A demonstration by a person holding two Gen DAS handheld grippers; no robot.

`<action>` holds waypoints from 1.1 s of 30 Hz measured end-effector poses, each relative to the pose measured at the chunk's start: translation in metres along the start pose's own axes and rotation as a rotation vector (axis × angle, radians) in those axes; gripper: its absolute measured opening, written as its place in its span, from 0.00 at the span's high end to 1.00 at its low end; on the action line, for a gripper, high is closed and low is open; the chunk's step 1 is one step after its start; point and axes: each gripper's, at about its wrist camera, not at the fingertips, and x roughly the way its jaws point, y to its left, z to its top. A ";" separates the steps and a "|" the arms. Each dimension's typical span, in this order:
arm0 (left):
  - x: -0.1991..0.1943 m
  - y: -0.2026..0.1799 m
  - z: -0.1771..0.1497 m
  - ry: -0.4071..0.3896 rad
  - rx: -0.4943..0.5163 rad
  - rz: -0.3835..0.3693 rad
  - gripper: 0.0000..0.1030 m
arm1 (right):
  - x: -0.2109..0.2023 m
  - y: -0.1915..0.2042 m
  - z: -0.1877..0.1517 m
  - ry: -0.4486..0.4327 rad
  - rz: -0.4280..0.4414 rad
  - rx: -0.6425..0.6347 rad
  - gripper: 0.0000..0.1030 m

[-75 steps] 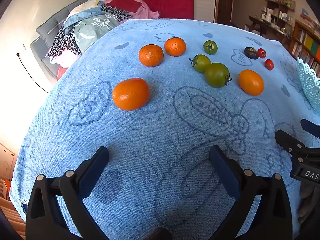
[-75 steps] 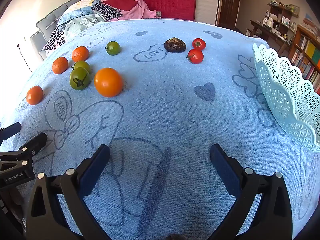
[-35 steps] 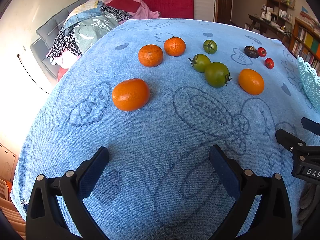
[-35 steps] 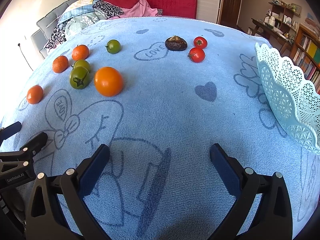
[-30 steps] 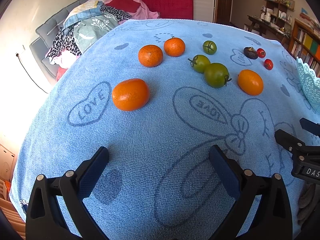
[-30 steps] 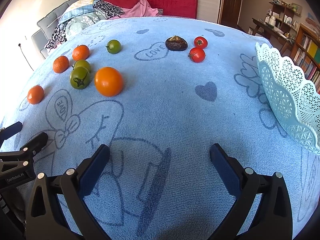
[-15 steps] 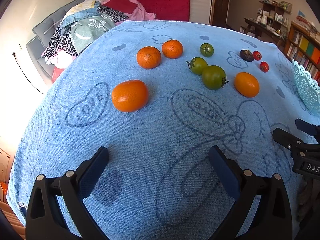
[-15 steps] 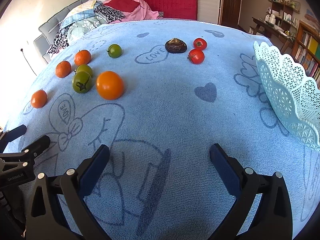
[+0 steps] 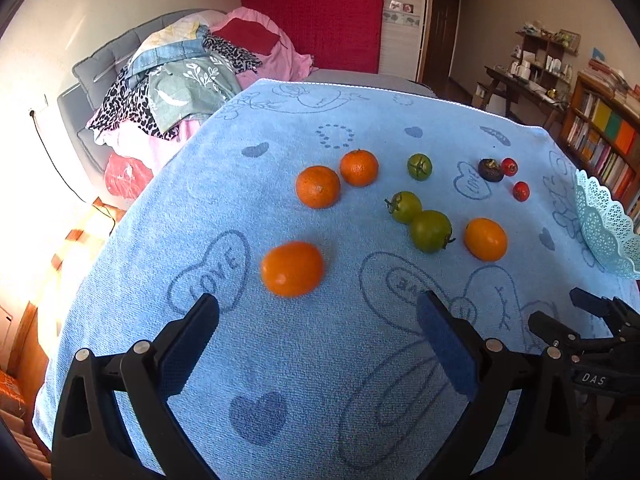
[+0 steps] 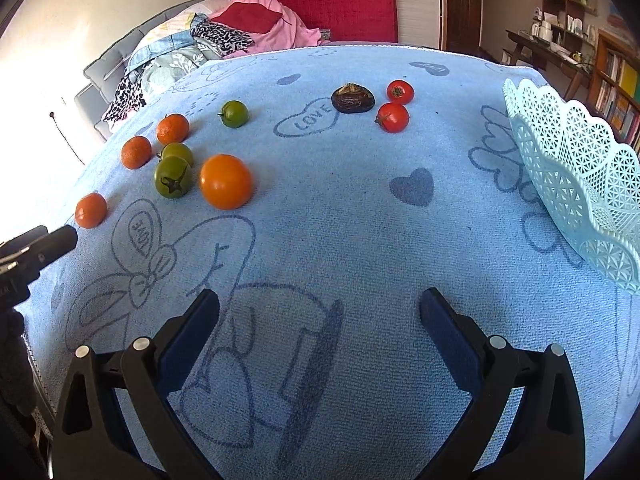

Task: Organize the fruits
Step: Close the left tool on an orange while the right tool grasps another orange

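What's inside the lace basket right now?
Nothing visible in the basket: the inner wall that shows is bare lattice, and all the fruit sits out on the blue towel. Its floor is hidden behind the near rim and cut by the frame, so I can't confirm that part.

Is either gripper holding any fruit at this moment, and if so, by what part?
Nothing is held. The left gripper and right gripper are both open over the blue towel, no fruit between their fingers.
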 end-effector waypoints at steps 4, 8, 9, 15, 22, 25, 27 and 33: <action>0.007 0.002 0.014 -0.015 0.015 0.017 0.05 | 0.001 0.002 0.000 0.005 -0.015 -0.009 0.02; 0.023 0.007 0.015 0.020 0.005 0.029 0.13 | 0.000 0.001 0.000 0.004 -0.016 -0.003 0.02; 0.028 0.009 0.015 0.036 -0.004 0.027 0.16 | 0.000 -0.001 0.001 0.007 -0.007 0.004 0.02; 0.042 0.011 0.011 0.060 0.005 0.023 0.22 | -0.008 -0.002 0.022 0.029 0.117 0.043 0.02; 0.056 0.015 0.007 0.094 -0.005 0.001 0.44 | -0.008 0.039 0.059 0.002 0.183 -0.073 0.05; 0.056 0.016 0.007 0.086 -0.008 -0.012 0.51 | 0.008 0.053 0.066 0.009 0.149 -0.108 0.25; 0.056 0.017 0.007 0.083 -0.010 -0.018 0.53 | 0.021 0.055 0.068 0.028 0.153 -0.102 0.32; 0.055 0.018 0.007 0.071 -0.019 -0.025 0.58 | 0.046 0.054 0.072 0.053 0.171 -0.097 0.47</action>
